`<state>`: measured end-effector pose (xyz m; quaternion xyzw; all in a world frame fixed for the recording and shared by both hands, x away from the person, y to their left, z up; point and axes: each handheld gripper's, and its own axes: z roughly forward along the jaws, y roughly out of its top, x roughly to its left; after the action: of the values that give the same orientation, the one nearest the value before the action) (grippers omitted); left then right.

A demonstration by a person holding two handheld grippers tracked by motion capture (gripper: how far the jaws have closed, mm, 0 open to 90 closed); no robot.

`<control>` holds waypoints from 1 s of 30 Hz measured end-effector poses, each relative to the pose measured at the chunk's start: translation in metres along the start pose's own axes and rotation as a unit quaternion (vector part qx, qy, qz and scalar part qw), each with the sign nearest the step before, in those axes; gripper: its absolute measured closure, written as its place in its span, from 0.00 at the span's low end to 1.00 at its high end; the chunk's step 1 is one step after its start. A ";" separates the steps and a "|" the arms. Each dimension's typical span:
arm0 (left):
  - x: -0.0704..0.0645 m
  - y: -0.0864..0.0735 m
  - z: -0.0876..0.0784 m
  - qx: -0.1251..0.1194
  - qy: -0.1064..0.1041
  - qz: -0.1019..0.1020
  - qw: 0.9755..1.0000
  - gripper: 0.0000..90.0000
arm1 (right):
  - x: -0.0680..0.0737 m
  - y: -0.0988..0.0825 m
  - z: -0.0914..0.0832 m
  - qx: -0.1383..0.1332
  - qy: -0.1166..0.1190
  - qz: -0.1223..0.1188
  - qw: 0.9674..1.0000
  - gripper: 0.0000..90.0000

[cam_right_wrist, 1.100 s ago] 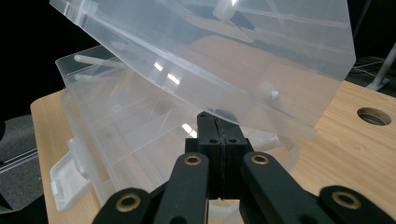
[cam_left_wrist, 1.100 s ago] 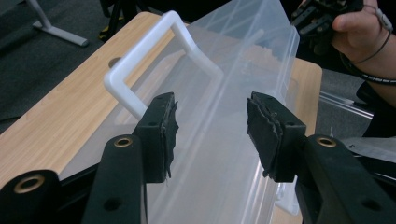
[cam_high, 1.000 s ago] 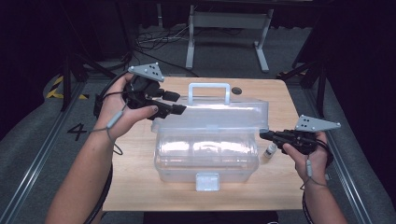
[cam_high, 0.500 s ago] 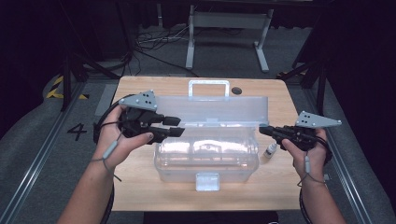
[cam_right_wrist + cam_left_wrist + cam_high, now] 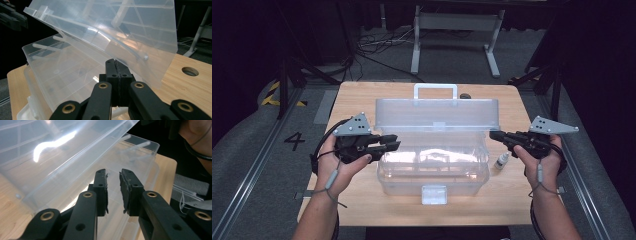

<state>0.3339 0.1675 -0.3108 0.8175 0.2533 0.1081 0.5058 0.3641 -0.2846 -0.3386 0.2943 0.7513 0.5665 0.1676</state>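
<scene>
Tongs in your left hand (image 5: 393, 143) sit at the clear box's left end, jaws narrowly parted after closing in, nothing between them. Translucent, ribbed plastic forms the box (image 5: 434, 167); its lid (image 5: 437, 114) stands raised, with a moulded handle. Your right tongs (image 5: 495, 135) are pressed fully together, empty, at the box's right end. A small dropper bottle (image 5: 501, 161) stands beside it on the pale wood-grain desk (image 5: 362, 100). Grey floor surrounds the desk.
</scene>
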 end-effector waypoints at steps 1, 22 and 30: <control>0.002 -0.001 0.002 0.005 0.009 0.001 1.000 0.84 | 0.000 0.000 0.000 0.000 0.000 0.001 1.000 1.00; 0.024 -0.015 0.010 -0.037 0.091 -0.032 0.995 0.99 | 0.006 0.001 0.002 -0.001 -0.018 -0.009 1.000 1.00; 0.027 -0.013 0.011 -0.039 0.097 -0.030 0.994 1.00 | 0.004 0.001 -0.001 -0.004 -0.017 -0.003 1.000 1.00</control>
<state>0.3575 0.1774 -0.3294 0.7749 0.3213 0.1818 0.5131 0.3608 -0.2822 -0.3371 0.3015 0.7466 0.5640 0.1833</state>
